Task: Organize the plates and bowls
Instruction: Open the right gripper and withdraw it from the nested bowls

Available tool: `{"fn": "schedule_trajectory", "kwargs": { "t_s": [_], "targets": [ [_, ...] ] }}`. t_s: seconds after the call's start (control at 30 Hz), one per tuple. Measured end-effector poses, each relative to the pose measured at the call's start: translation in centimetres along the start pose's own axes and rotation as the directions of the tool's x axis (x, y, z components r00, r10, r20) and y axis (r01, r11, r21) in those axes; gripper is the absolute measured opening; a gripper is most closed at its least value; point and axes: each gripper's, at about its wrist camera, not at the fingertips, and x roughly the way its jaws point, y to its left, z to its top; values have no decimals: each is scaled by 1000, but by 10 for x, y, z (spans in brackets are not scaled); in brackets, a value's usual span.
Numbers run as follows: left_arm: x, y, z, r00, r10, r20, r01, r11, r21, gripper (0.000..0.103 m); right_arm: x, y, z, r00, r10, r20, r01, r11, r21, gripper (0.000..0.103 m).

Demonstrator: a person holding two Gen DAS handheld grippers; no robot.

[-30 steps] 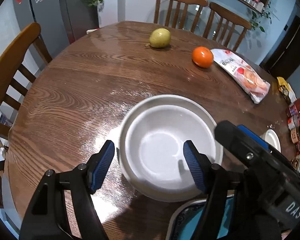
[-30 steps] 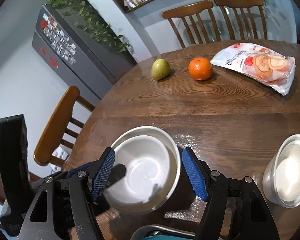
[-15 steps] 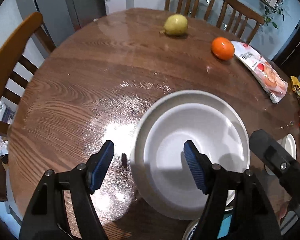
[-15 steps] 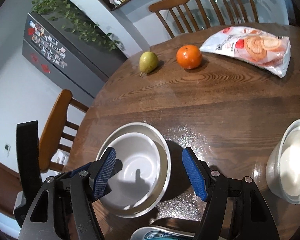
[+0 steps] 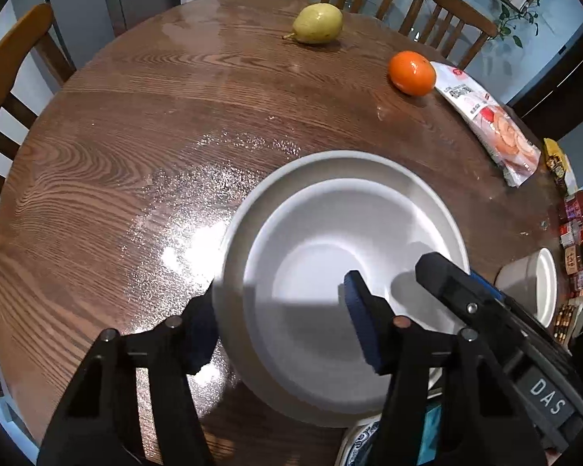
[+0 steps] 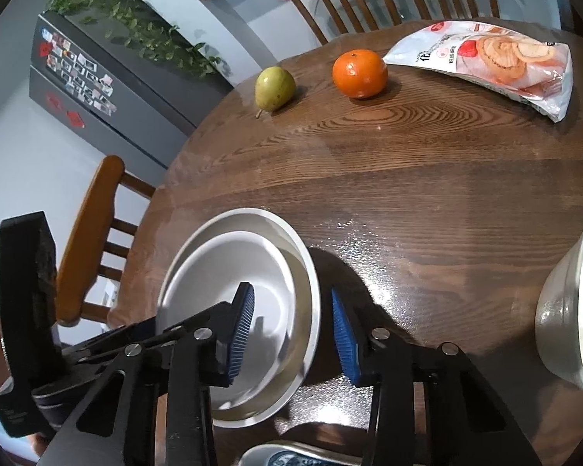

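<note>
Two nested white bowls (image 5: 330, 233) (image 6: 229, 268) sit at the near part of the round wooden table (image 5: 136, 136). My left gripper (image 5: 280, 310) straddles their left rim, one pad against the outer wall and the other inside. Its jaws are closing and a gap still shows on the inner side. My right gripper (image 6: 291, 310) is shut on the right rim, one pad inside and one outside. Each tool's black body shows in the other's view, the right one (image 5: 486, 310) and the left one (image 6: 27, 310).
Another white bowl (image 6: 571, 310) (image 5: 540, 287) stands to the right. A blue-patterned plate (image 6: 291, 454) lies at the near edge. Farther back lie a pear (image 5: 318, 23), an orange (image 5: 412, 73) and a snack bag (image 5: 489, 128). Wooden chairs ring the table.
Both grippers have sunk toward the nested bowls, which look larger. The right jaws closed on the right rim. The left jaws narrowed around the left rim.
</note>
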Motion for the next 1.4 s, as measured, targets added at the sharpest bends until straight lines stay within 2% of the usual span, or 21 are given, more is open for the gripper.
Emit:
{"fn": "schedule_trajectory", "kwargs": {
  "t_s": [0.1,0.27,0.37,0.47,0.67,0.87,1.0,1.13,1.27,1.4],
  "targets": [
    [0,-2,-1,1000,-17,-5,17,1000,-7,51,-1,0,0,1000,-12,-3,12,1000,4,40],
    [1,-3,-3,994,-102,-31,101,994,-28,51,-8,-2,3,998,-63,-3,63,998,-10,40],
    [0,-6,-5,987,-159,-32,157,987,-44,48,-14,0,5,992,-128,-16,127,990,-53,40],
    [-2,-15,-9,982,-188,-7,188,981,-44,48,-27,1,7,984,-178,14,179,980,-93,40],
    [-3,-25,-13,971,-238,4,238,971,-23,48,-36,-8,12,981,-196,2,195,976,-93,40],
    [7,-32,-15,961,-276,-32,276,961,-14,49,-29,-16,14,971,-240,-22,237,968,-87,40],
    [1,-35,-17,965,-263,-1,263,965,18,50,-21,-20,14,959,-281,-40,276,957,-88,40],
    [1,-35,-17,965,-261,-4,261,965,17,51,-20,-21,14,956,-288,-55,282,955,-88,40],
    [-6,-35,-18,968,-250,22,249,968,26,57,-27,-20,14,955,-293,-50,287,953,-97,40],
    [-23,-31,-19,970,-224,91,223,975,24,60,-41,-18,15,957,-290,-14,287,952,-107,50]
  ]
}}
